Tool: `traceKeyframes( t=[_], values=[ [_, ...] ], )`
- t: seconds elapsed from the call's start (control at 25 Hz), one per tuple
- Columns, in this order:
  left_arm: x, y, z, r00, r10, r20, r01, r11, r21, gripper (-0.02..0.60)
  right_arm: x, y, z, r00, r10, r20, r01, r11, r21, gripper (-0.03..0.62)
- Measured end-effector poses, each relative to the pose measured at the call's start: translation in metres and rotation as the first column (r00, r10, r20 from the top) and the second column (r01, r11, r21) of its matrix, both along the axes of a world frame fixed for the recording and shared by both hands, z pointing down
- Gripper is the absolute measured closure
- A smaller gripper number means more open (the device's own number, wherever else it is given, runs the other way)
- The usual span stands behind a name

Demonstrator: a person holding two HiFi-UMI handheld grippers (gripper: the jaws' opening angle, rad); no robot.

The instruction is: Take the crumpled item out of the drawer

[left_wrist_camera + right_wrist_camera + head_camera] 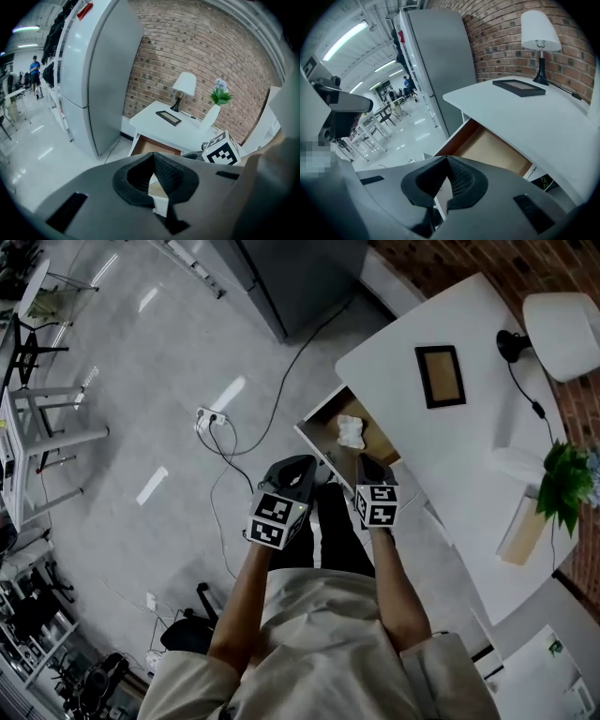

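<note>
The white table's wooden drawer [330, 418] stands pulled open, and a crumpled white item [351, 431] lies inside it. Both grippers hover just in front of the drawer's near edge. My left gripper [292, 471] sits at the drawer's near left corner, jaws shut and empty. My right gripper [373, 468] hangs over the drawer's near right corner, also shut with nothing held. The left gripper view shows the left gripper [153, 157] aimed at the open drawer [154, 146]. From the right gripper [447, 159] the drawer [492, 150] appears from the side, the crumpled item hidden.
On the white table [469, 456] are a dark picture frame [440, 376], a lamp [561, 320] with its cord, and a plant [565, 482] in a white vase. A grey fridge [101, 70] stands left of the table. A power strip [211, 416] and cables lie on the floor.
</note>
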State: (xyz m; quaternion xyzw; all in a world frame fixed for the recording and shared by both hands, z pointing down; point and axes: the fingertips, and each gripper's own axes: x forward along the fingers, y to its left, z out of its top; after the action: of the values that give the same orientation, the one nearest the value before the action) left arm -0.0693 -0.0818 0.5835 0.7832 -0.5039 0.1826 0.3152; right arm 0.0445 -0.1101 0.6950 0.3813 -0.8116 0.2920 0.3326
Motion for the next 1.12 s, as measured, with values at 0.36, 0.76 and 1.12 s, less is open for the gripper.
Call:
traceKeyframes(
  t=[0.36, 0.76, 1.12],
  values=[
    [0.011, -0.013, 0.039, 0.993, 0.105, -0.063, -0.106, 0.994, -0.011, 0.566, 0.007, -0.014, 0.042, 0.995, 0.089, -0.047, -0.090, 0.996, -0.011, 0.569],
    [0.021, -0.011, 0.102, 0.979, 0.185, -0.090, -0.186, 0.982, -0.006, 0.566, 0.017, -0.024, 0.088, 0.978, 0.202, -0.058, -0.201, 0.979, 0.017, 0.569],
    [0.007, 0.002, 0.141, 0.973, 0.215, -0.084, -0.217, 0.976, -0.013, 0.566, -0.001, -0.046, 0.140, 0.984, 0.152, -0.091, -0.147, 0.987, 0.061, 0.568]
  ],
)
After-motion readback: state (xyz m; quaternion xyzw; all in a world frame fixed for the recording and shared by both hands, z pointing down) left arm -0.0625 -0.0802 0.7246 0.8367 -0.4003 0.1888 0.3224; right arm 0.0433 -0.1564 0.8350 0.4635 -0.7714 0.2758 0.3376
